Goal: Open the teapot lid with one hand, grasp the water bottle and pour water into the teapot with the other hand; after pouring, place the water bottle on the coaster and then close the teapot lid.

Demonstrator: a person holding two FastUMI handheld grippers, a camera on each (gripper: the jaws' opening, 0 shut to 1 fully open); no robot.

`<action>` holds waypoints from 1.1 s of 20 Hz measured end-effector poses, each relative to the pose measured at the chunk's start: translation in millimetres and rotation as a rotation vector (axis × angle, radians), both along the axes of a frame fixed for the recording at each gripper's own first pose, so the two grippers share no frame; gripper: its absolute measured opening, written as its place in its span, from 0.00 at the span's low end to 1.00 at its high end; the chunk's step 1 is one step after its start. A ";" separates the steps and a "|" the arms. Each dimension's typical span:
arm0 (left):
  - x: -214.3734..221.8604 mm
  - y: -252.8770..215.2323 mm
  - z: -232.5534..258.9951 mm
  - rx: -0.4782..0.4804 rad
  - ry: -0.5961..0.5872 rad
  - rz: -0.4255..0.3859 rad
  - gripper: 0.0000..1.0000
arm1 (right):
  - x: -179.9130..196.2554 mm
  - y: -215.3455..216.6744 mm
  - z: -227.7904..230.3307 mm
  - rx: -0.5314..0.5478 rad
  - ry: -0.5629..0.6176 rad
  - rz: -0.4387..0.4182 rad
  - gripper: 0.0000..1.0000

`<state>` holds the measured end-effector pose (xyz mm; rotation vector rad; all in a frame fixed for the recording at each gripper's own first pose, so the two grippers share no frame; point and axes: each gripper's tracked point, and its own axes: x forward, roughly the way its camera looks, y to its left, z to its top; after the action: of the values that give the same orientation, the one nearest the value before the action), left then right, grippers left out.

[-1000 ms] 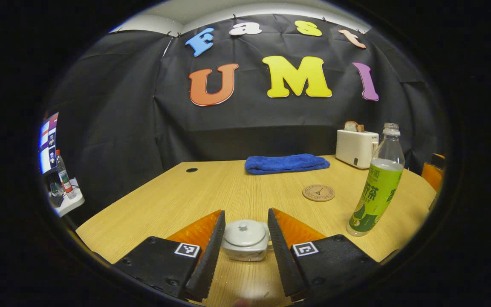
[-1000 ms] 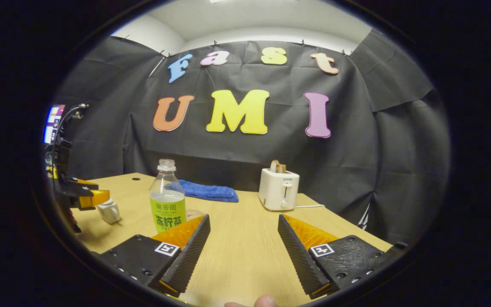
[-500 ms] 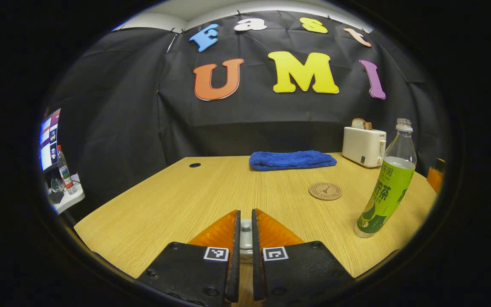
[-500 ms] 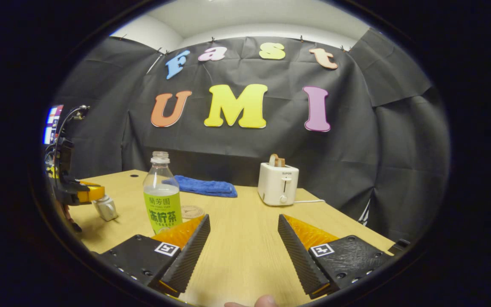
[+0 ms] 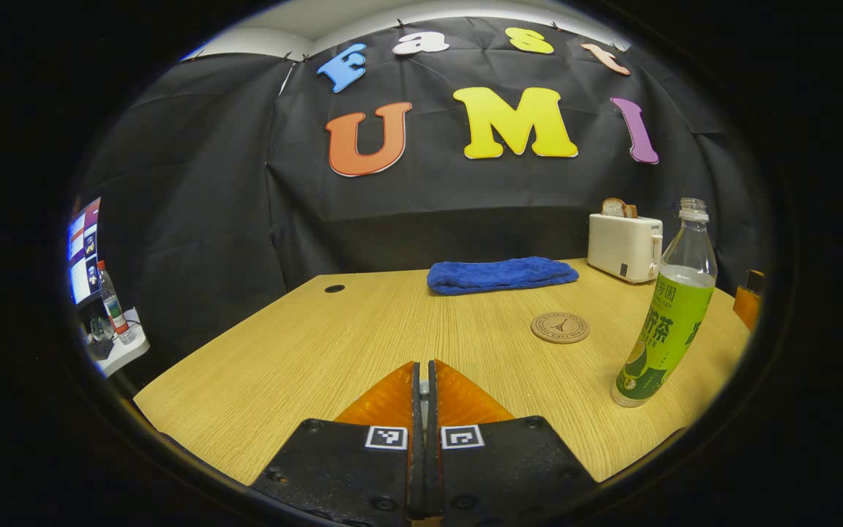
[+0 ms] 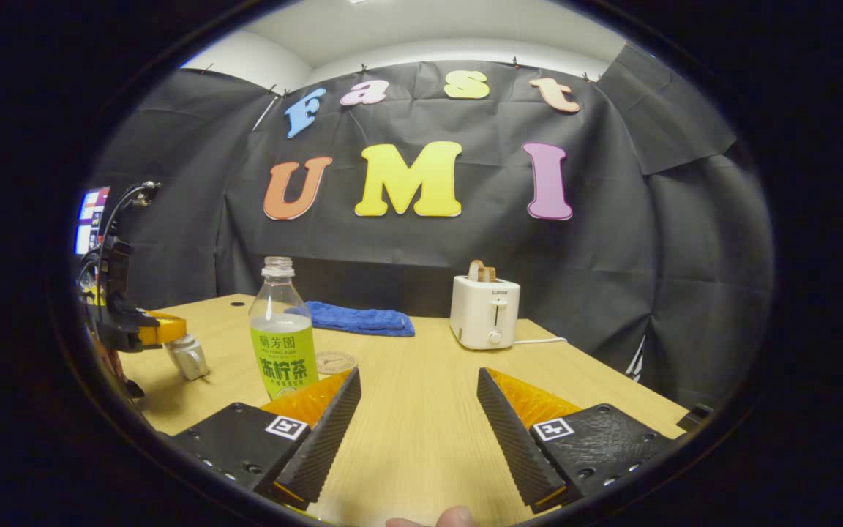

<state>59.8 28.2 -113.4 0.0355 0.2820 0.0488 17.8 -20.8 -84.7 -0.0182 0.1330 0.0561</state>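
My left gripper (image 5: pixel 424 366) is shut, with a thin pale sliver of the teapot lid's knob (image 5: pixel 424 386) pinched between its fingers; the pot beneath is hidden by them. In the right gripper view, that gripper (image 6: pixel 160 333) sits on top of the small white teapot (image 6: pixel 189 359) at the table's left side. The uncapped, green-labelled water bottle (image 5: pixel 667 322) (image 6: pixel 284 344) stands upright, partly full. A round cork coaster (image 5: pixel 560 327) (image 6: pixel 335 361) lies just behind it. My right gripper (image 6: pixel 418 395) is open and holds nothing, low over the table to the right of the bottle.
A folded blue towel (image 5: pixel 502 274) (image 6: pixel 359 320) lies at the table's back edge. A white toaster (image 5: pixel 625 247) (image 6: pixel 485 322) with bread stands at the back right, its cord trailing right. A cable hole (image 5: pixel 334 288) is at back left. A side shelf (image 5: pixel 118 344) holds another bottle.
My left gripper went from wide open around the teapot to shut on the lid's knob. The right gripper stayed open and barely shifted.
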 end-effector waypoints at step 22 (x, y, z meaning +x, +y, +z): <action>-47.6 32.0 51.9 -0.050 -0.132 0.031 0.03 | 37.1 122.6 -23.3 0.012 0.059 0.243 0.96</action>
<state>12.2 60.1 -61.4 -0.0213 0.1519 0.0744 54.9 101.7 -108.0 -0.0205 0.1894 0.3007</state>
